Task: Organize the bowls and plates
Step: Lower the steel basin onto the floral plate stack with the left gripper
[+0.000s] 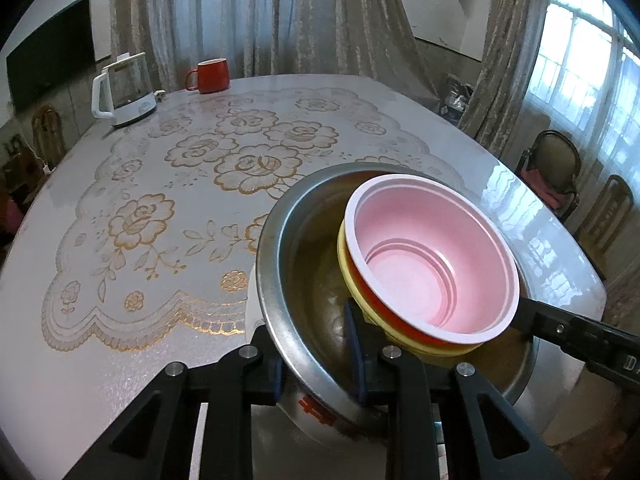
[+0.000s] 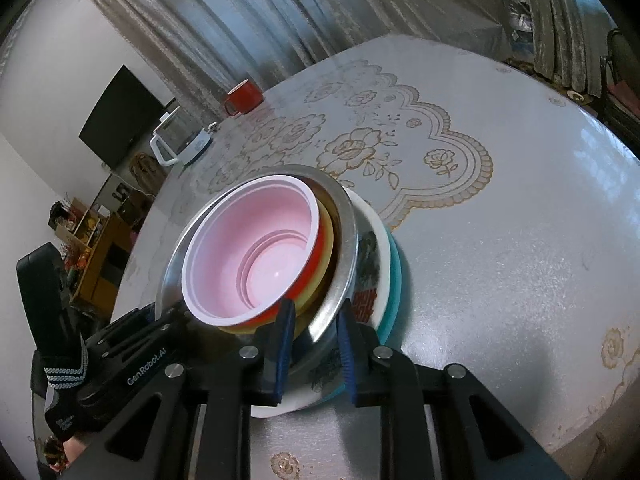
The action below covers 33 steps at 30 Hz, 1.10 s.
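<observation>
Curtains backed the tabletop (image 1: 120,360). Both grippers, left gripper (image 1: 316,340) and right gripper (image 2: 314,330), had jaws clamped on the steel bowl (image 1: 304,280) rim. Nested bowls (image 1: 432,256) sat inside it, plates (image 2: 390,252) beneath: stacking appeared nearly complete.

Left gripper (image 1: 318,354) clamps the steel bowl (image 1: 304,264) holding the pink bowl (image 1: 430,256).

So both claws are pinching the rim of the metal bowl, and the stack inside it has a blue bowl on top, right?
Not quite: the top bowl is pink, not blue, as the left wrist view shows. The rest holds: the left claw and right claw each straddle the metal bowl rim.
</observation>
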Motion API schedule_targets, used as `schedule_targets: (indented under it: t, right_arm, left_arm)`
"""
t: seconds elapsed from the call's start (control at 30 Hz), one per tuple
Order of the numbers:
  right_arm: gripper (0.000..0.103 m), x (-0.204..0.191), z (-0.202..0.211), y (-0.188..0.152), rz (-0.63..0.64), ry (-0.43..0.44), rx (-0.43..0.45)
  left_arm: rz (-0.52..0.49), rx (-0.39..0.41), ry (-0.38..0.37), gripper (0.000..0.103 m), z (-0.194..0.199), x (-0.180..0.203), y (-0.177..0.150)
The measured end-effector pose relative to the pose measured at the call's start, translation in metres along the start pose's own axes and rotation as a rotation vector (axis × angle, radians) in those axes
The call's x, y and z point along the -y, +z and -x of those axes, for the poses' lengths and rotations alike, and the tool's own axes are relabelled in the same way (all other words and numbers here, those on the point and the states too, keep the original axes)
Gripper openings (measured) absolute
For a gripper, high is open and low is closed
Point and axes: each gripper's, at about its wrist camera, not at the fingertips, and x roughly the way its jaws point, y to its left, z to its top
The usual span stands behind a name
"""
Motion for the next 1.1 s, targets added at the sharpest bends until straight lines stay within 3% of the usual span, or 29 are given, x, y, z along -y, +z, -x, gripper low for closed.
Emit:
schedule_targets:
  t: [0.53, 0.63, 0.77, 0.87, 0.97, 1.1]
  right_arm:
    - [0.015, 0.000, -0.004, 0.010, 0.027, -0.056, 0.051]
    - [0.014, -0.001, -0.004, 0.011, 0.036, -0.068, 0.061]
    - [0.014, 0.000, -0.002, 0.014, 0.030, -0.068, 0.072]
    - [0.017, 0.002, 0.000, 0.013, 0.011, -0.043, 0.069]
    - [0.017, 0.001, 0.002, 0.009, 0.014, -0.026, 0.052]
    - [0.017, -0.003, 0.003, 0.006, 0.051, -0.045, 0.056]
  left_arm:
    - [0.029, -0.019, 0.016, 0.034, 0.005, 0.003, -0.010]
    - [0.039, -0.008, -0.001, 0.040, 0.012, 0.003, -0.012]
    - [0.019, 0.014, 0.014, 0.055, 0.024, 0.003, -0.015]
    - [0.007, 0.029, 0.021, 0.054, 0.029, 0.003, -0.016]
    - [-0.011, 0.031, 0.032, 0.044, 0.028, 0.005, -0.016]
    - [0.001, 0.044, 0.042, 0.040, 0.025, 0.005, -0.015]
